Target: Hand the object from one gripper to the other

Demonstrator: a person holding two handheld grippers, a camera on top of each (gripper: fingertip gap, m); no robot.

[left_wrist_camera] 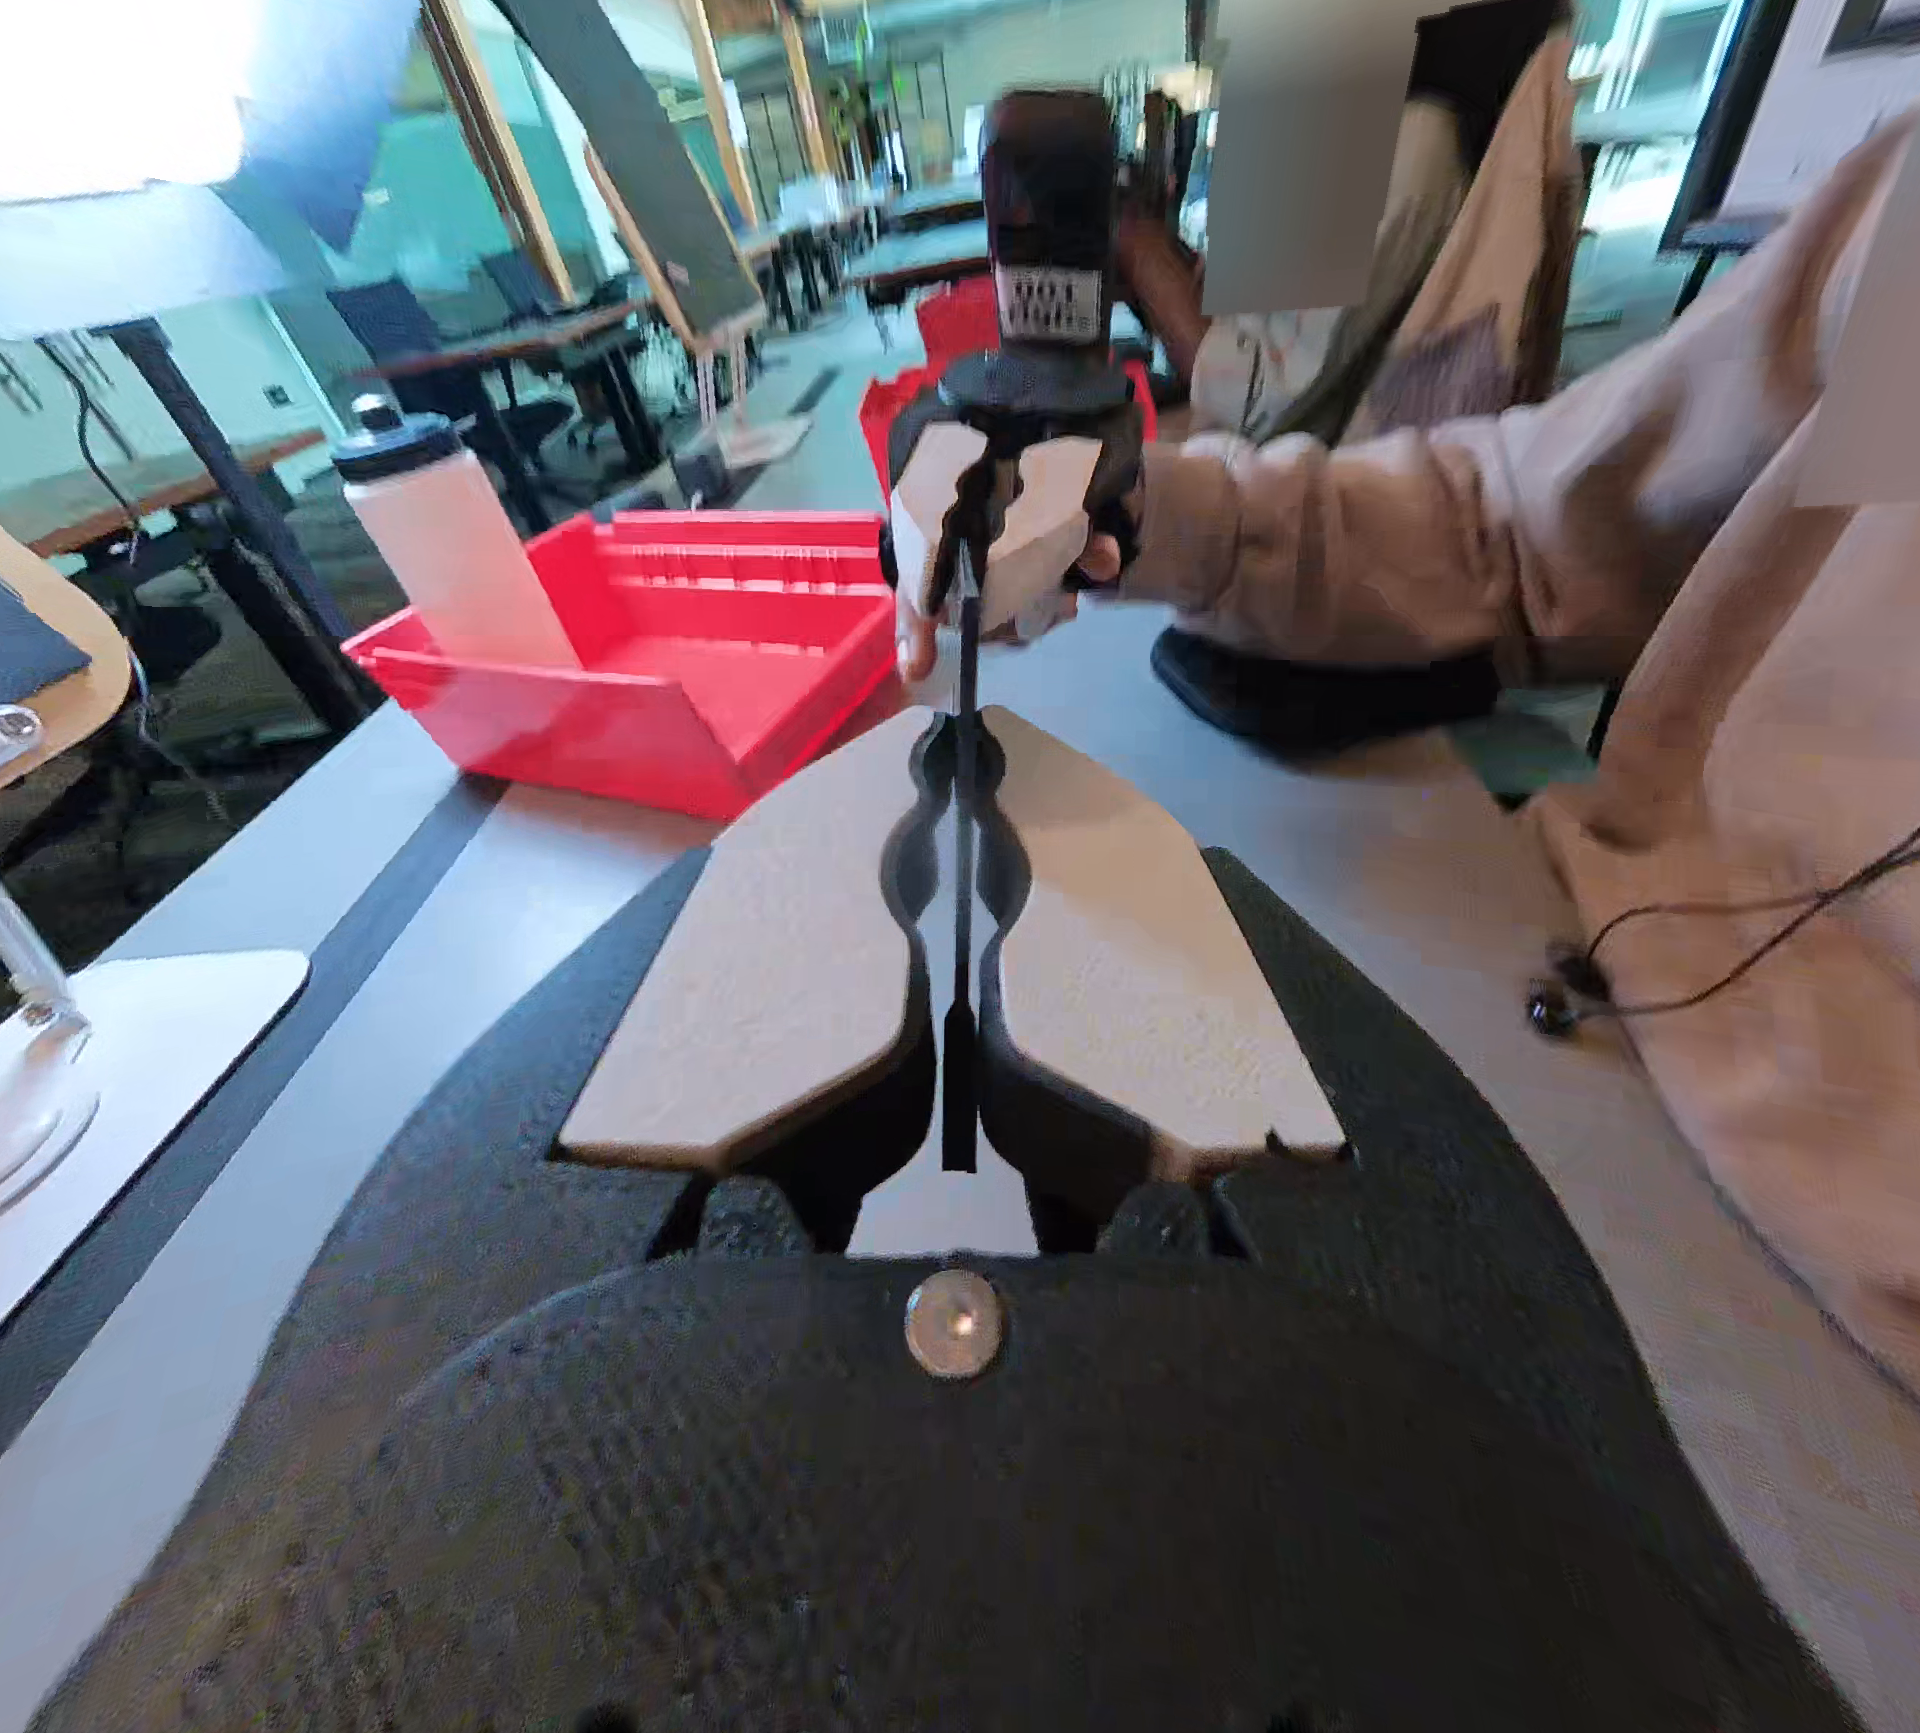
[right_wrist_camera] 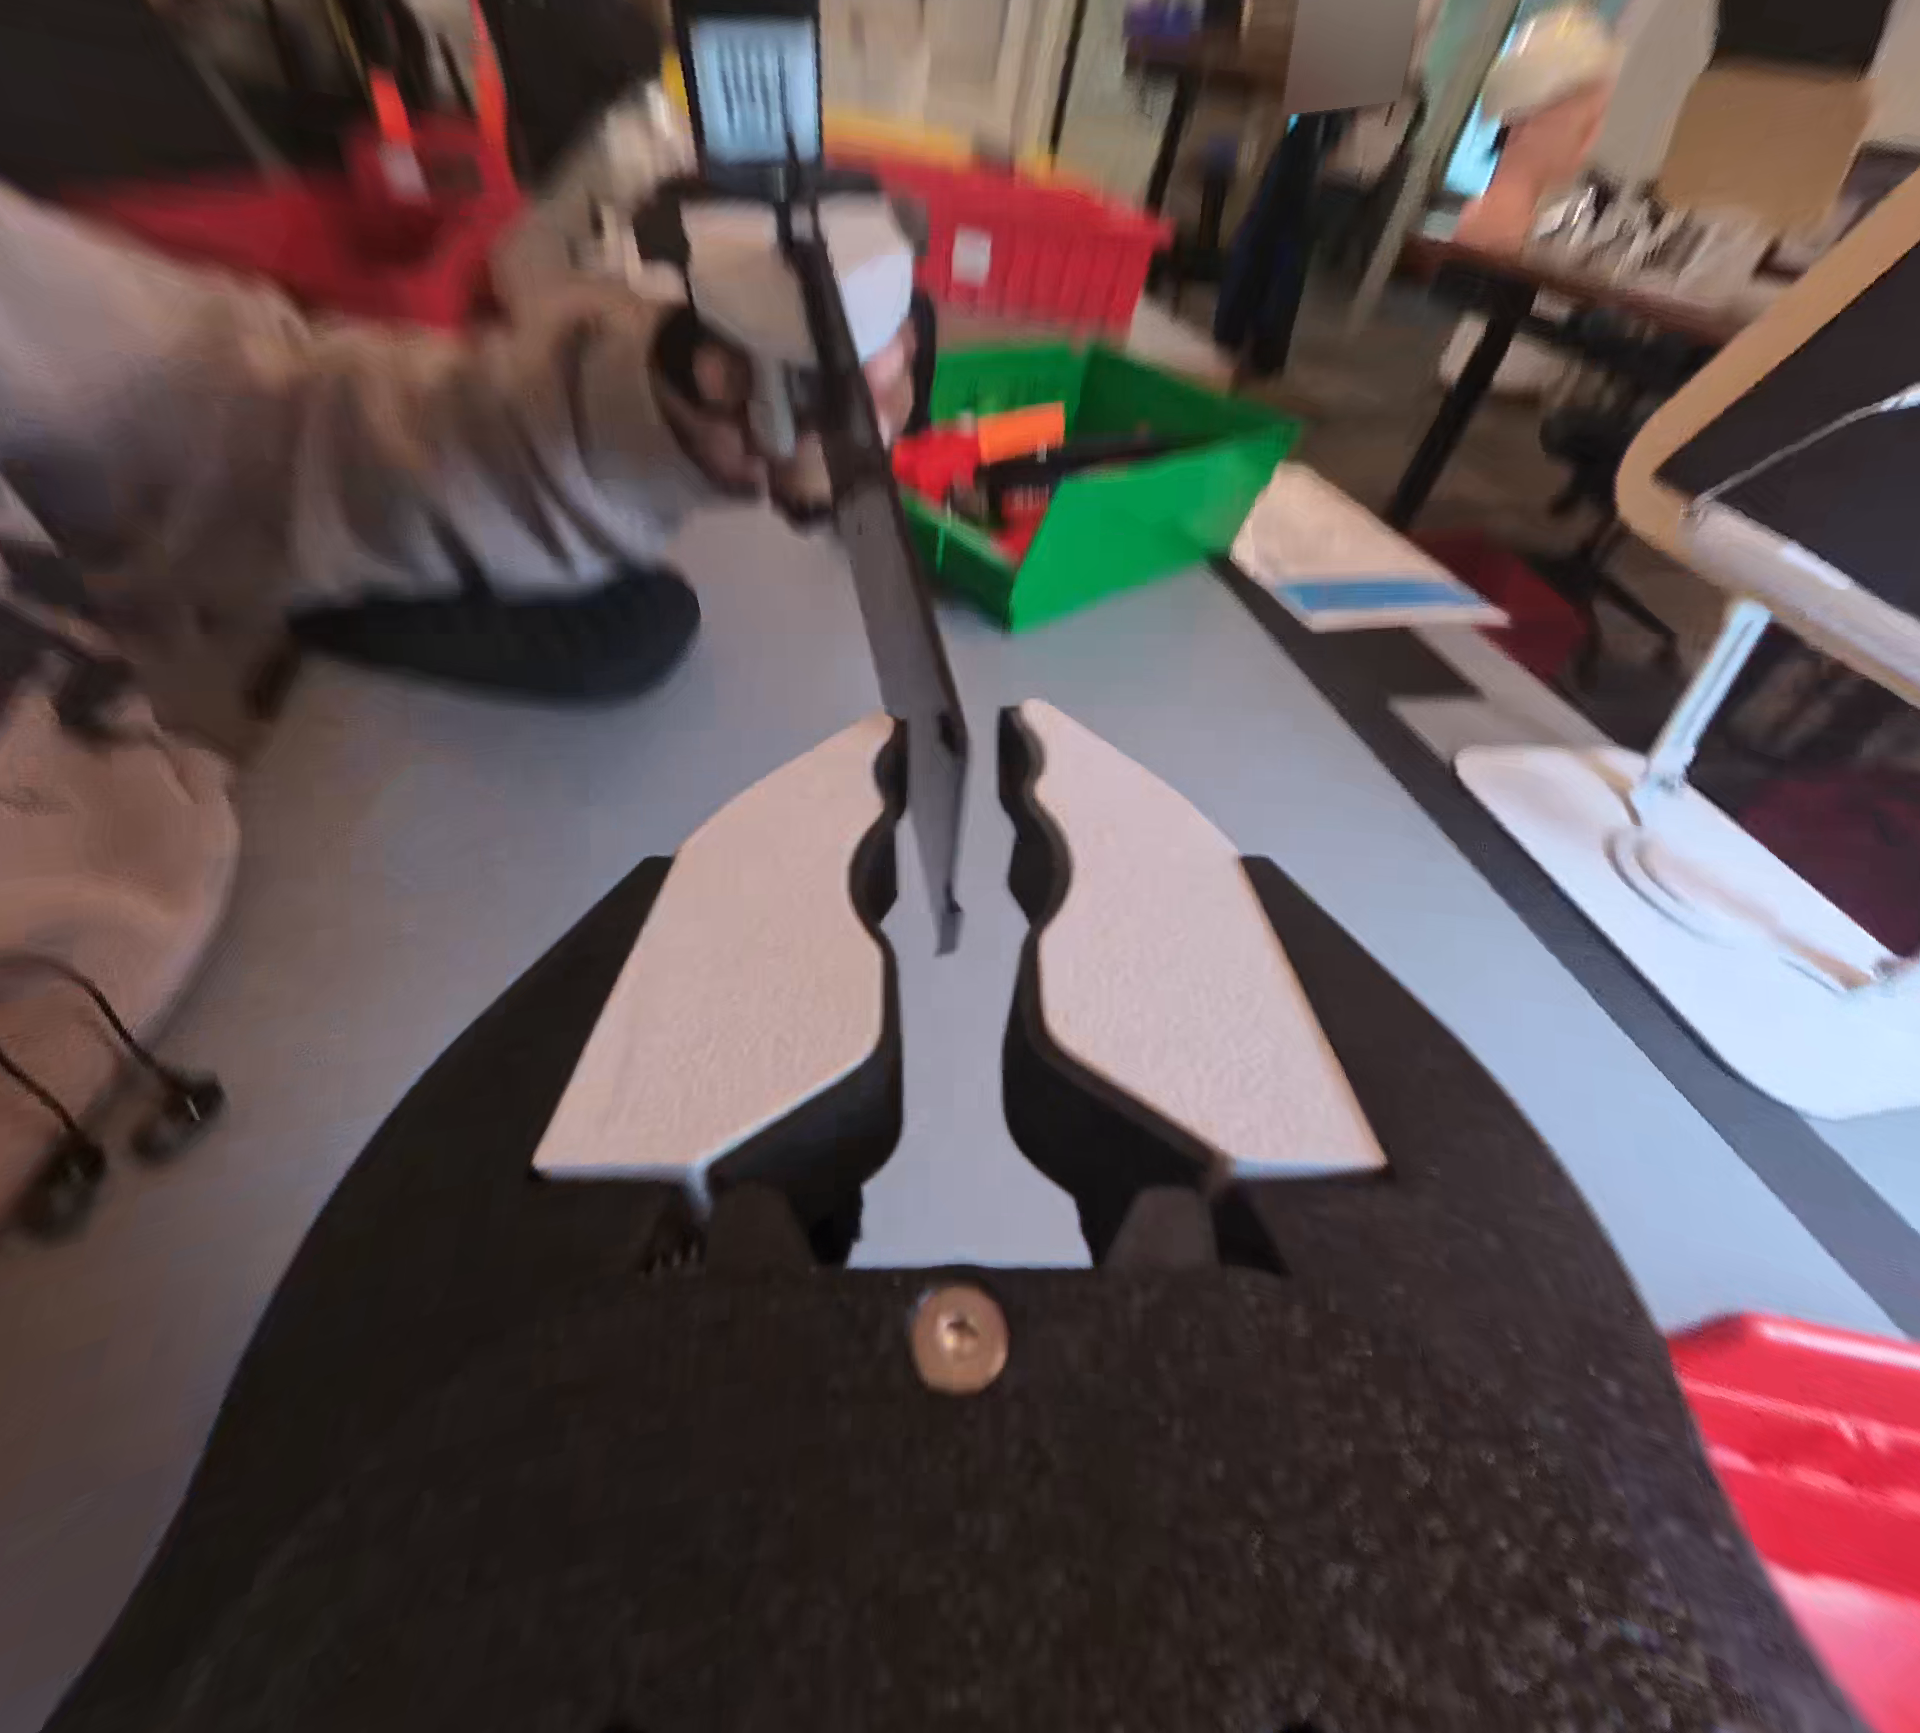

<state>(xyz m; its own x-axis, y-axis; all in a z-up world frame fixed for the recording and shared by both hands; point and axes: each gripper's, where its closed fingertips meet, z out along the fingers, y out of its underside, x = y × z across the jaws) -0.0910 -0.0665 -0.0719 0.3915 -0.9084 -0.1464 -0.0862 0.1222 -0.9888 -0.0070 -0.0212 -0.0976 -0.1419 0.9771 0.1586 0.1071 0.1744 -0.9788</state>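
Mid-handover. My left gripper [left_wrist_camera: 961,727], in the lower centre of its own view, is pressed together on a thin flat black strip [left_wrist_camera: 964,904] that runs edge-on up the middle of the frame toward the right gripper [left_wrist_camera: 971,603], seen facing me just above centre.

In the right wrist view the same strip [right_wrist_camera: 904,644] slants down from the upper centre and ends between my right gripper [right_wrist_camera: 951,727] fingers. These stand slightly spread; there is a visible gap on the right side of the strip, so I judge no grip there yet.

Done: strip picked up, both tools aligned above the grey table [left_wrist_camera: 1299,852], far end inserted. Left: close right, release left, withdraw. Red bin [left_wrist_camera: 665,675] sits at centre left, untouched.
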